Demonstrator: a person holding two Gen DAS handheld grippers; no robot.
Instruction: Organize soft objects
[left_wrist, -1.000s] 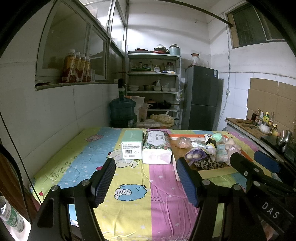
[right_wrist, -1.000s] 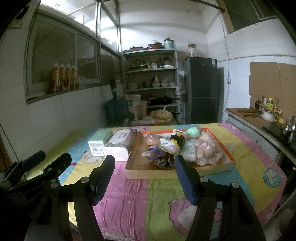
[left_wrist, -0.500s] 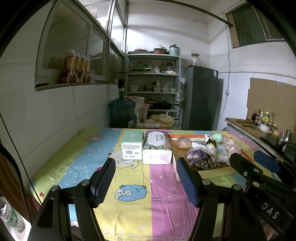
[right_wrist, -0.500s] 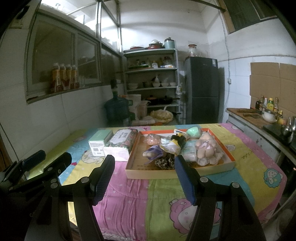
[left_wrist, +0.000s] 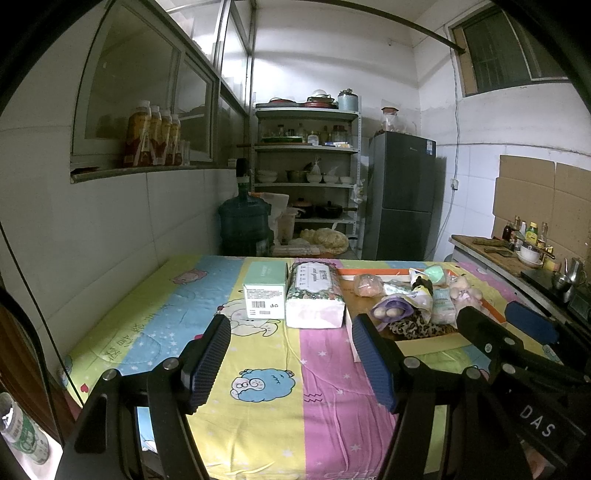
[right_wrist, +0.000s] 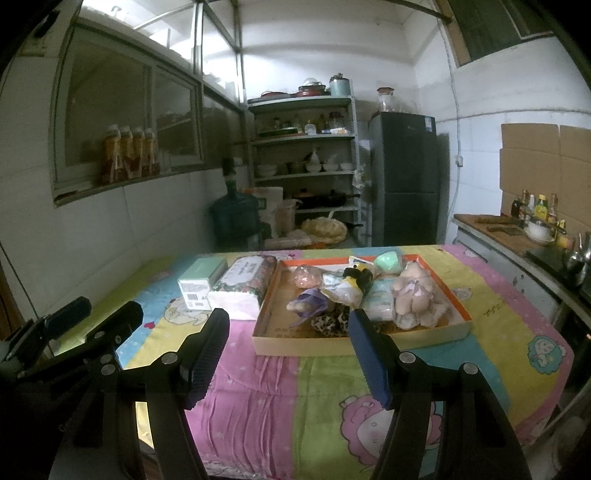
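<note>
I have both grippers held low over the near edge of the bench (right_wrist: 491, 332), which wears a cartoon-print cloth. The left gripper (left_wrist: 291, 363) has its jaws spread wide with nothing between them, and the right gripper (right_wrist: 288, 354) is the same, jaws wide and empty. The soft objects sit heaped in an orange-rimmed cardboard tray (right_wrist: 369, 341): a beige plush bear (right_wrist: 413, 295), a leopard-print piece (right_wrist: 330, 321), a mint green ball (right_wrist: 388, 261) and some bagged items. The tray lies just beyond the right jaws, none of it touched. Left of the tray, touching it, lies a floral tissue pack (right_wrist: 243, 282), with a mint box (right_wrist: 201, 282) beside that.
</note>
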